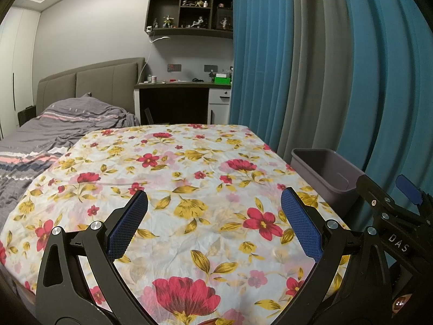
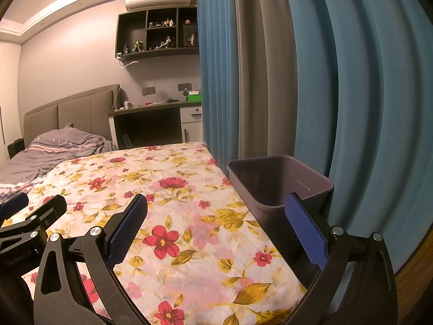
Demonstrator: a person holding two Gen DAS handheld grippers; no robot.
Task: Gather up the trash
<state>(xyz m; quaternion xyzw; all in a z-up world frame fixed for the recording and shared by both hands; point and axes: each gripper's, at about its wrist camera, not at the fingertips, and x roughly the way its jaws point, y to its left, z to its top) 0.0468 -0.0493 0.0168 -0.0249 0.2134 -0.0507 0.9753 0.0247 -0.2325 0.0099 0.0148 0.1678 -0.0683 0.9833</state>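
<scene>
A grey-purple plastic bin [image 1: 328,174] [image 2: 273,182] stands at the right edge of a table covered with a floral cloth [image 1: 189,178] [image 2: 167,189]. What lies in the bin cannot be seen. No trash shows on the cloth in either view. My left gripper [image 1: 213,205] hovers open over the cloth's near middle, nothing between its blue pads. My right gripper [image 2: 216,211] is open too, its right finger [image 2: 305,227] in front of the bin's near wall. In the left wrist view the right gripper [image 1: 389,203] shows at the far right; in the right wrist view the left gripper [image 2: 29,211] shows at the left.
Blue and grey curtains [image 1: 338,67] [image 2: 297,81] hang close behind the bin. A bed with grey bedding [image 1: 54,130] [image 2: 48,149] lies to the left of the table. A desk [image 1: 184,94] with small items and a wall shelf [image 1: 189,10] stand at the back.
</scene>
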